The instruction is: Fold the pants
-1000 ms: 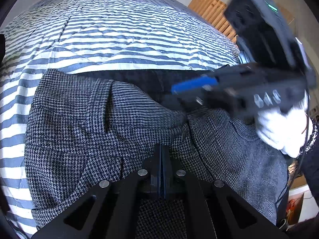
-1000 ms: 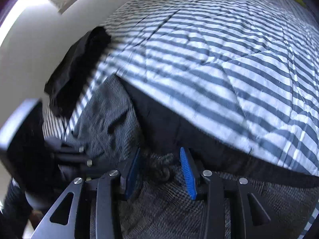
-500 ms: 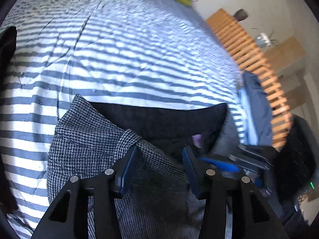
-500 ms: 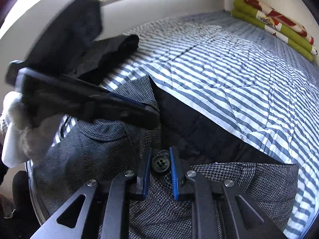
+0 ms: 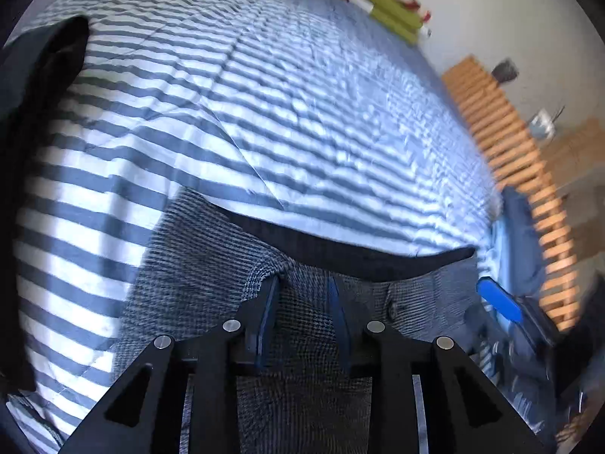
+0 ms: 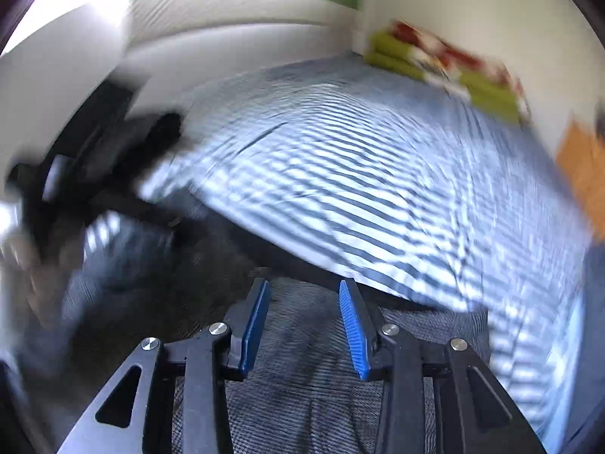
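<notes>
Grey houndstooth pants [image 5: 211,265] lie on striped bed [image 5: 264,113] | left tongs [image 5: 304,295] and right tongs [image 6: 304,304] spread wide over waistband | soft, limp fabric; pinch waistband corners.

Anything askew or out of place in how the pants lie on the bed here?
The pants lie rumpled: the waistband gapes, showing its dark lining, and one edge is folded over beside the left tool. Both tools are open. The right wrist view is too blurred to judge more.
</notes>
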A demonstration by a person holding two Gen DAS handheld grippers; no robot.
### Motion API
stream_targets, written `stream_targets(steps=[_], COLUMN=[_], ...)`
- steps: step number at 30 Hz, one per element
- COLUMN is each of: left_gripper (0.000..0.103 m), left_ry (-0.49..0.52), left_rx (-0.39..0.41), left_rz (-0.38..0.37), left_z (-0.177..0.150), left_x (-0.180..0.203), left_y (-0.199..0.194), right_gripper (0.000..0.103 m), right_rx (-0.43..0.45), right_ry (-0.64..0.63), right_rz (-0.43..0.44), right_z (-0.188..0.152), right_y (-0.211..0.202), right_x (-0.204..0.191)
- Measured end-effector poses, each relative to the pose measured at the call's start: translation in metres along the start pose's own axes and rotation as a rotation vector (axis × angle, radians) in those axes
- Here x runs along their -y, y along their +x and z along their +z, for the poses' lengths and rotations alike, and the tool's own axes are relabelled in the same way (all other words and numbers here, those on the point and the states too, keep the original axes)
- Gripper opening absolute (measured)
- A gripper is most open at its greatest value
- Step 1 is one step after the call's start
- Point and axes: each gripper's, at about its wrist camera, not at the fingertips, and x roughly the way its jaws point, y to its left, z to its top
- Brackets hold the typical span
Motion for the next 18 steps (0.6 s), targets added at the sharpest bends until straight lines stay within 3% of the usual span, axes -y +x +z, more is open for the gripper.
stream_targets(steps=[1,5,7,8,10,13,16,18], left_gripper=[0.030,0.030,0.057,0.076,0.080,0.079,0.079,0.078], left_ry=[0.022,0.076,0.089,0.080,0.066,0.144,0.154,0.173], left_rx=[0.015,0.004,0.021,0.008,-0.037,0.040,0.068,0.070], left_rz=[0.008,-0.007,-0.028,-0.068,-0.178,0.007,0.082,0.140], left_z=[-0.001,-0.006,-0.010,-0.011,-0.013,-0.011,-0.004,-0.001], left_x=[-0.002,-0.014,-0.019,-0.021,-0.022,-0.014,-0.020,-0.023], left_y=[-0.008,-0.026,-0.035,-0.037,-0.037,-0.048,-0.053,-0.055], right_gripper=[0.035,0.036,0.036,0.036,0.036,0.040,0.046,0.049], right_rx=[-0.008,-0.074,-0.131,-0.153,-0.167,-0.187,-0.193,-0.199], right_ry=[0.056,0.162,0.244,0.302,0.357,0.415,0.376,0.309], right_rz=[0.001,-0.168,-0.159,-0.147,-0.137,-0.091,-0.077,-0.121], right_z=[0.001,-0.009,-0.018,-0.023,-0.029,-0.034,-0.035,-0.034], right_y=[-0.001,-0.001,0.004,0.006,0.005,0.006,0.005,0.004], right_x=[0.016,0.081,0.111,0.128,0.145,0.156,0.144,0.130])
